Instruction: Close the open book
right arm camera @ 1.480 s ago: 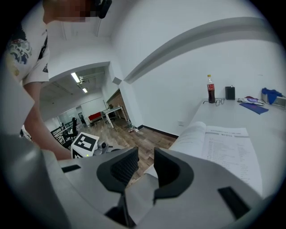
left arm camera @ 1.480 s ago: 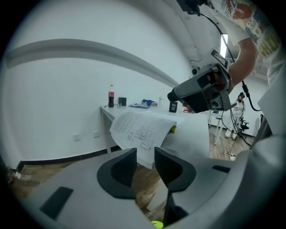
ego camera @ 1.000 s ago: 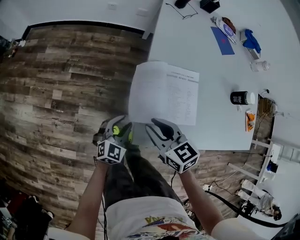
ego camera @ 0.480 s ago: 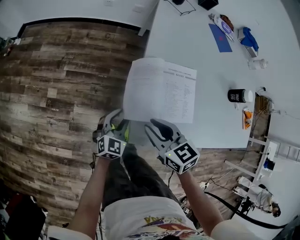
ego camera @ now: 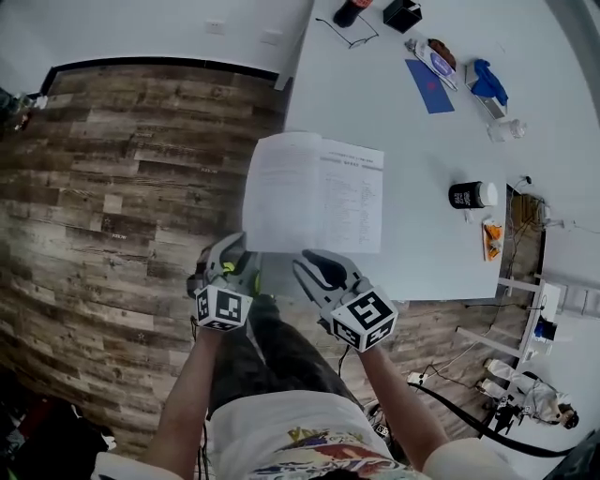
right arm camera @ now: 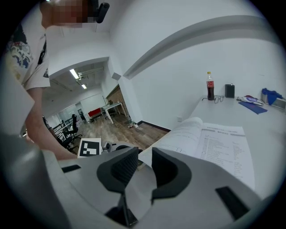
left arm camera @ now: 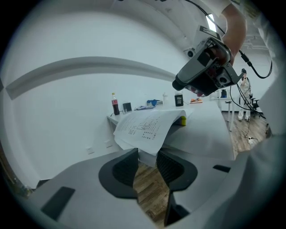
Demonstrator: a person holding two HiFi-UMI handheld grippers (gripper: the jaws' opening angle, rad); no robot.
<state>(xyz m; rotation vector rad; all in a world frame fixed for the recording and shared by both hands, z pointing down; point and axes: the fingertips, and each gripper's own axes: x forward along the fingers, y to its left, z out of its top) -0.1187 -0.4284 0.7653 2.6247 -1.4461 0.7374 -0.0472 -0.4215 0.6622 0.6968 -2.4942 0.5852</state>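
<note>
The open white book [ego camera: 314, 192] has matt paper pages. The long white table [ego camera: 375, 94] looks smooth, faintly glossy. The brown plank floor [ego camera: 122, 187] shows rough, worn wood grain.

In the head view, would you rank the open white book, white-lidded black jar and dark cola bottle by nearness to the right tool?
1. Open white book, just ahead of the right tool.
2. White-lidded black jar, to the right.
3. Dark cola bottle, at the far edge of the white table.
</note>
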